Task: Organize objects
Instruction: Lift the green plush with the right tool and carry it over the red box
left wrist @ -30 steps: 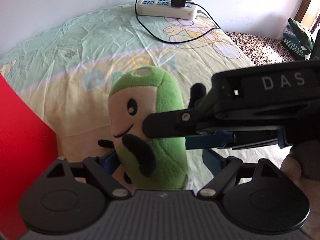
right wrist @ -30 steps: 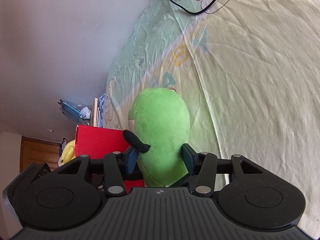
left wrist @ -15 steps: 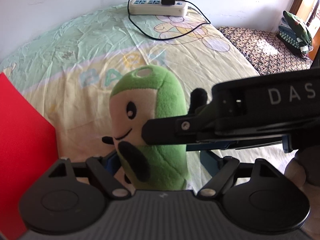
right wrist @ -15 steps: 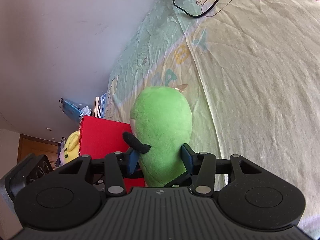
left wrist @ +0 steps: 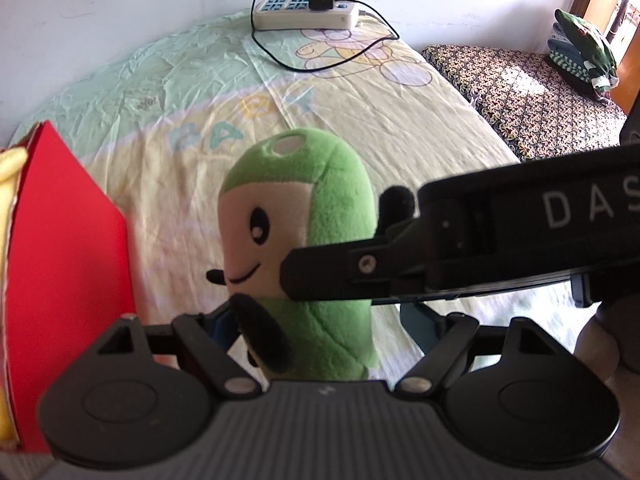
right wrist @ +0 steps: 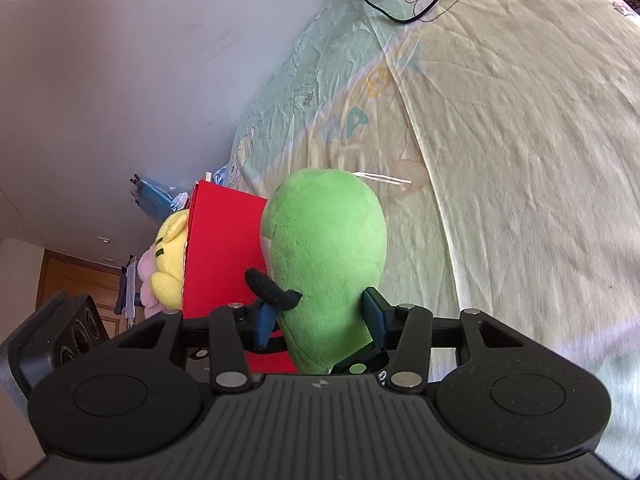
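The bed (left wrist: pixel 400 128) is the biggest thing I see, with a pale sheet of green and yellow that has cartoon pictures on it. A white power strip (left wrist: pixel 306 14) lies at the far edge by the wall, and its black cord (left wrist: pixel 320 60) curls onto the sheet.

A red box (left wrist: pixel 68 264) stands at the left edge of the bed. A yellow plush toy (right wrist: pixel 170 264) is already tucked inside it, and something pink shows just behind that toy. I think the box is where the toys go.

My green plush toy (left wrist: pixel 316 240) is up off the sheet, just beside the box. It stands upright with its smiling face turned to the left camera.

My right gripper (right wrist: pixel 320 316) squeezes the toy's lower body from the back, with a blue pad on each side pressing into the fluff. That is why the toy does not fall.

My left gripper (left wrist: pixel 320 324) sits around the toy's bottom from the front. The pad by the black arm is close, but the other pad stands clear of the toy, so I think this one only helps steady it.

I guess the next step is to carry the toy over the box.
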The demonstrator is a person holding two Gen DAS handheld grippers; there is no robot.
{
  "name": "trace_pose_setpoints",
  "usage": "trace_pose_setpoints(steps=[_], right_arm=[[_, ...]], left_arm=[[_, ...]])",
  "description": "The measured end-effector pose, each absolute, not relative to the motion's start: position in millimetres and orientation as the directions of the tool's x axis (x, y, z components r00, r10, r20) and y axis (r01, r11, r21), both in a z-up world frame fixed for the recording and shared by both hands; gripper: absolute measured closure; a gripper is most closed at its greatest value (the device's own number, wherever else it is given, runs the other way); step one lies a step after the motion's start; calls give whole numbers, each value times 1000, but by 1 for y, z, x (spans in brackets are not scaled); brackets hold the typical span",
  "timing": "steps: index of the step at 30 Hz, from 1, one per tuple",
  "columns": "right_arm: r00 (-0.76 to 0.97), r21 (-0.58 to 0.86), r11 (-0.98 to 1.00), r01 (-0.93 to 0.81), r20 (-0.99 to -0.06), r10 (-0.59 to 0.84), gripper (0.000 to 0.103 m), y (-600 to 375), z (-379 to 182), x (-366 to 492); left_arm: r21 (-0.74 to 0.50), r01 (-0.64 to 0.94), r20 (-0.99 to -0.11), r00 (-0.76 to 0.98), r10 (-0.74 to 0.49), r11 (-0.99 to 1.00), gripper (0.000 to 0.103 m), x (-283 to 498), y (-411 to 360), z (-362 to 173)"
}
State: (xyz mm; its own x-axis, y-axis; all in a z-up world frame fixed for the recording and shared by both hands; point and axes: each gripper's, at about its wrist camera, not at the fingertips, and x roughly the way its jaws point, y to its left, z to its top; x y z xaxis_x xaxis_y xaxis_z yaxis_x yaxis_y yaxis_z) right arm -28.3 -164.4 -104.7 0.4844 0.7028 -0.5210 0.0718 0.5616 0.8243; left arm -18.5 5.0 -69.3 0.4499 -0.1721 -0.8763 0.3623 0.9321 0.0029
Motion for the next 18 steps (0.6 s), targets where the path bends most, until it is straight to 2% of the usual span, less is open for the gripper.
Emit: trace_pose_setpoints(steps=[18], right_arm=[[458,837,546,-28,-475,751,54,-143,-74,-58]], left_arm=[[70,322,-851,513,-112,944,21,-64,16,-34]])
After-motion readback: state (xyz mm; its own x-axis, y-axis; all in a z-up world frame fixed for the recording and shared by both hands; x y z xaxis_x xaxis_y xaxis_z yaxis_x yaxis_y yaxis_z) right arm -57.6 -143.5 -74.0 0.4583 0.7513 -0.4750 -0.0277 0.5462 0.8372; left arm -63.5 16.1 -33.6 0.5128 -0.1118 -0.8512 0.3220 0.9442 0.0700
